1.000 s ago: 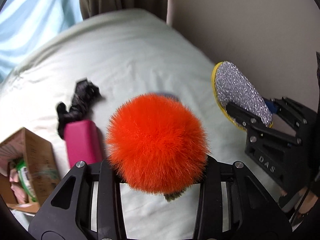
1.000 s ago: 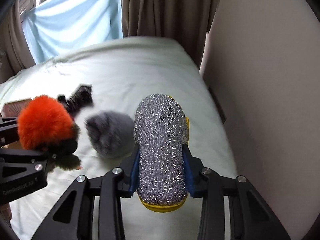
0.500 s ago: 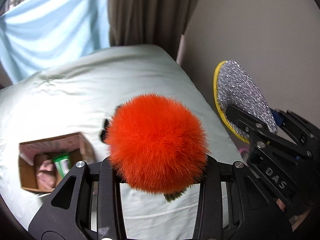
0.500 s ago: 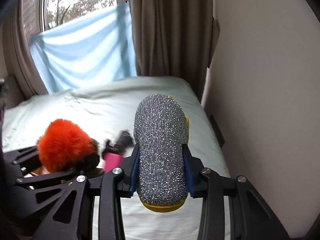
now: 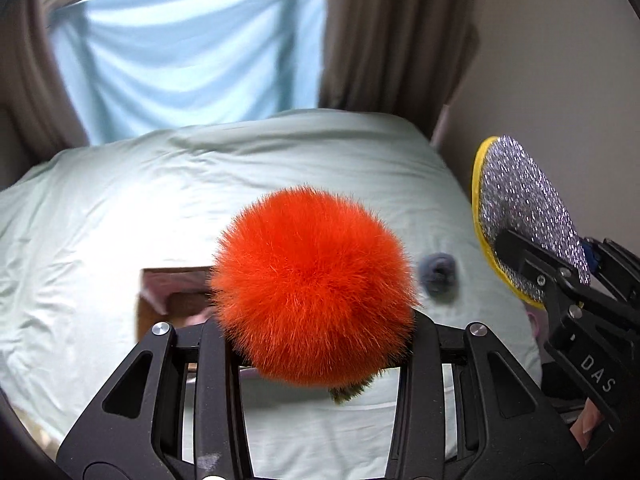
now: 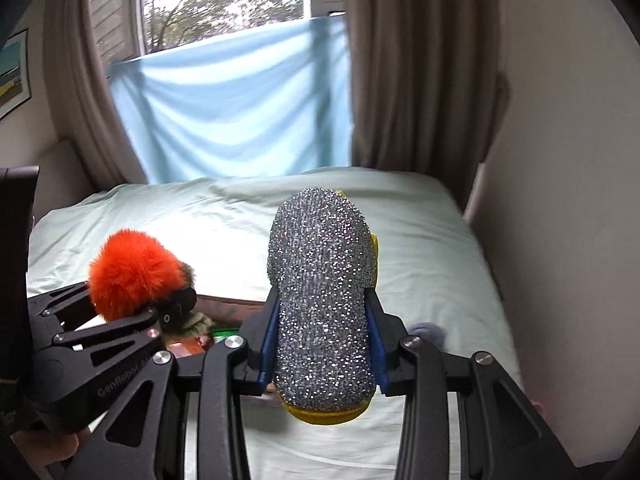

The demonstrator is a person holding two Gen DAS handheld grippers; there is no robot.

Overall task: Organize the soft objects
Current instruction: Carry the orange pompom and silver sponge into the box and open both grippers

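1. Both grippers rise off the bed (image 5: pixel 120 208); box (image 5: pixel 176 292) now below.
2. Left gripper (image 5: pixel 316 344) clamps pompom (image 5: pixel 312 284), right gripper (image 6: pixel 322 344) clamps sponge (image 6: pixel 322 300), likely carrying to box.
3. Grey puff (image 5: pixel 438 274) lies on bed.

A box (image 5: pixel 176 292) sits on the bed (image 5: pixel 120 208), left of a pompom (image 5: pixel 438 274).

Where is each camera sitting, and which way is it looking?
Left wrist: on the left gripper, looking down over the bed toward the window; its fingers hold the orange pompom; the right gripper shows at right.
Right wrist: on the right gripper, facing the same way; its fingers hold the glittery sponge; the left gripper shows at left.
Shared: bed, cardboard box, grey pompom, blue cloth.
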